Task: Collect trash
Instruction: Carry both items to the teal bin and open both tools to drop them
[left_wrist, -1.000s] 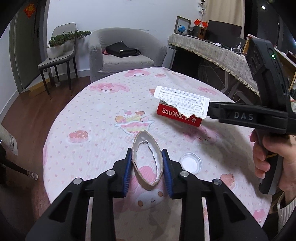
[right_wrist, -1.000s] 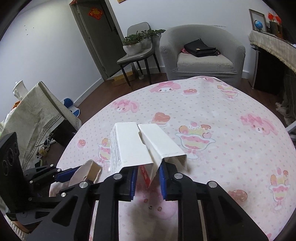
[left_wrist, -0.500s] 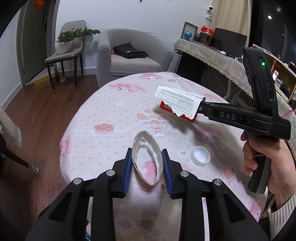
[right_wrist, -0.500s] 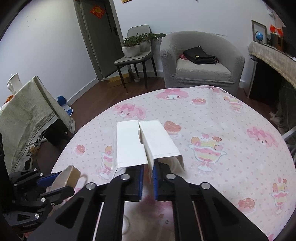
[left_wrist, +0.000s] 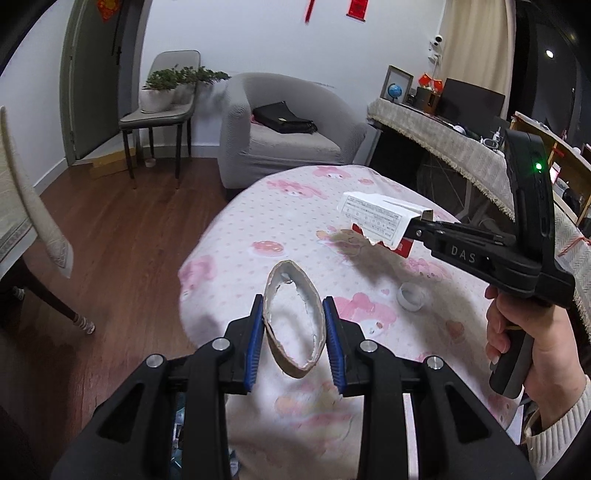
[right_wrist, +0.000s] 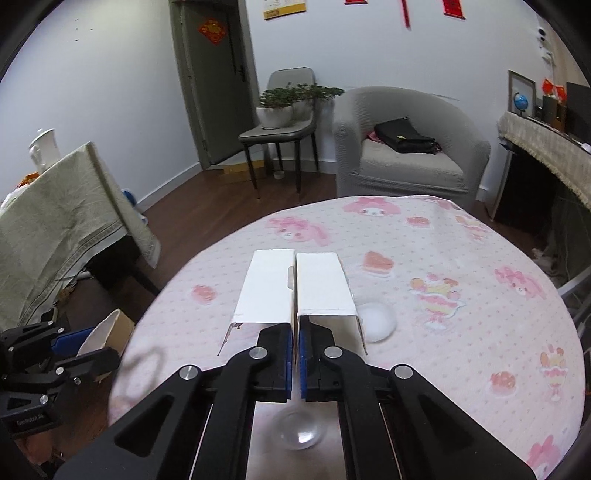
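Since both loads hang clear above the surface (right_wrist: 461, 295), you hold the squashed cardboard ring (left_wrist: 293, 321) clamped in the left gripper (left_wrist: 294, 339) jaws and the torn white carton (right_wrist: 295, 288) pinched in the right gripper (right_wrist: 294, 350) jaws, ready for binning.

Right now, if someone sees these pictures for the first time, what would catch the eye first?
Probably the squashed cardboard tube, pinched between the blue pads of the left claw above the near edge of the pink cartoon tablecloth. Next, the torn white carton gripped by the right claw over the table, with a small white cap lying on the cloth below it.
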